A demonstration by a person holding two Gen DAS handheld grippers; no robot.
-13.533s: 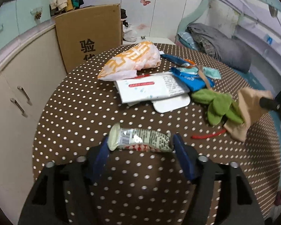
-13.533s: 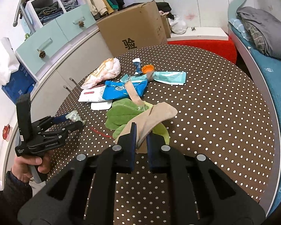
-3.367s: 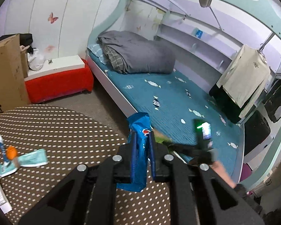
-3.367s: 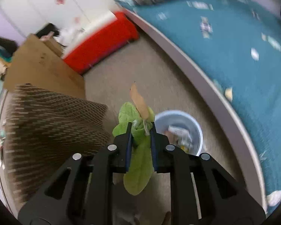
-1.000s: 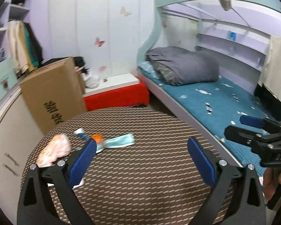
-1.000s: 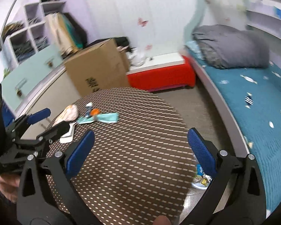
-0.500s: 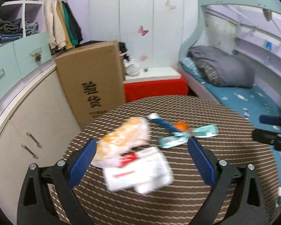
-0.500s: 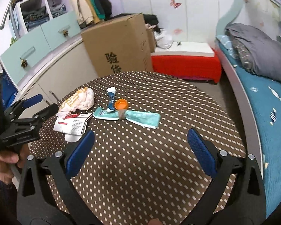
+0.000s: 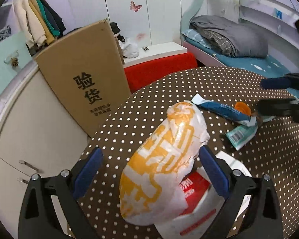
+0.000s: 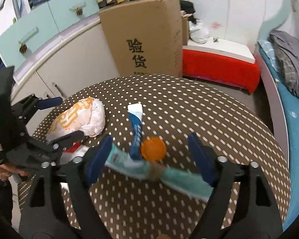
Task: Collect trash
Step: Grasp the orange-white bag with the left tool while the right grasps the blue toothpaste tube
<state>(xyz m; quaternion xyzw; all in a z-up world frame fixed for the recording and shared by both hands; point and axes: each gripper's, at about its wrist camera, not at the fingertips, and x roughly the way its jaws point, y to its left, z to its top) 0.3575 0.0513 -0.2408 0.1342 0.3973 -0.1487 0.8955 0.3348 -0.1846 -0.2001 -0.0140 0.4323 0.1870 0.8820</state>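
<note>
Left wrist view: left gripper (image 9: 149,171) stands wide, its jaws either side of the orange-and-white bag (image 9: 161,159), pads not pressing. Bag lies near the worktop (image 9: 239,83) edge facing the cupboards, partly over a white-and-red packet (image 9: 195,199). Its long axis runs diagonally, narrow end toward the worktop centre, and roughly along the gripper's line of sight.

Right wrist view: right gripper (image 10: 149,155) is open, jaws lately narrowing but still wide, nothing pinched. Between them lie the teal wrapper (image 10: 169,176), the orange cap (image 10: 153,148) and the blue tube (image 10: 136,135). Teal wrapper's long axis runs across the jaws, slanting down to the right; tube points away toward the worktop's far edge, white end outermost.

Judgement: both hands are at the approach-to-grasp step. Left should close across the bag's short width, low enough to catch the bulk yet clear of the packet below. Right should pick one piece; the wrapper lying crosswise may buckle, so rolling the wrist to pinch its narrow width looks safer.
</note>
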